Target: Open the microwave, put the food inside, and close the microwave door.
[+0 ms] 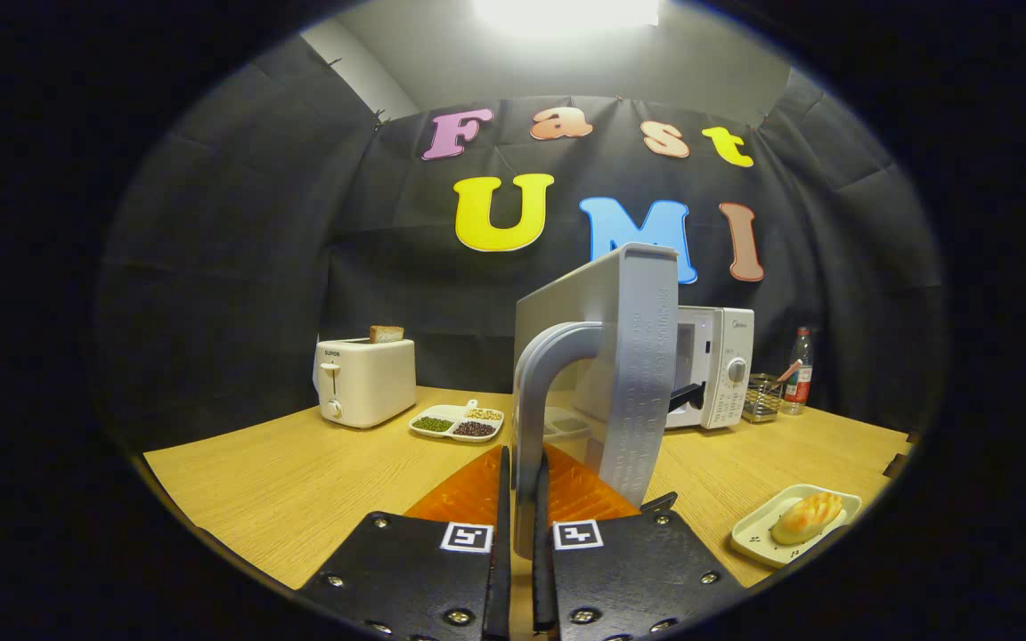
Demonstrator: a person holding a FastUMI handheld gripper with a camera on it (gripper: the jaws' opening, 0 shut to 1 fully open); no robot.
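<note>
Claw: the claw (524,499) is clamped on the microwave door's handle (538,392), one finger on each side of the curved grey bar, the gap between them narrow.
Door: the microwave door (629,374) stands swung wide open toward the camera, seen nearly edge-on, rising just ahead of the fingers.
Microwave: the white microwave (720,378) sits on the far side of the bench (299,481), behind the open door; its dial and control panel face forward, and its cavity is mostly hidden by the door.
Food: a bun-like piece of food (805,516) lies on a small white plate (758,539) on the bench, to the right of the fingers and well apart from the microwave.
Toaster: a white toaster (363,381) with a slice of bread (386,334) sticking up stands at the left rear of the bench.
Other items: a divided dish of beans (458,421) lies between toaster and door; a wire rack (762,398) and a bottle (799,369) stand right of the microwave.
</note>
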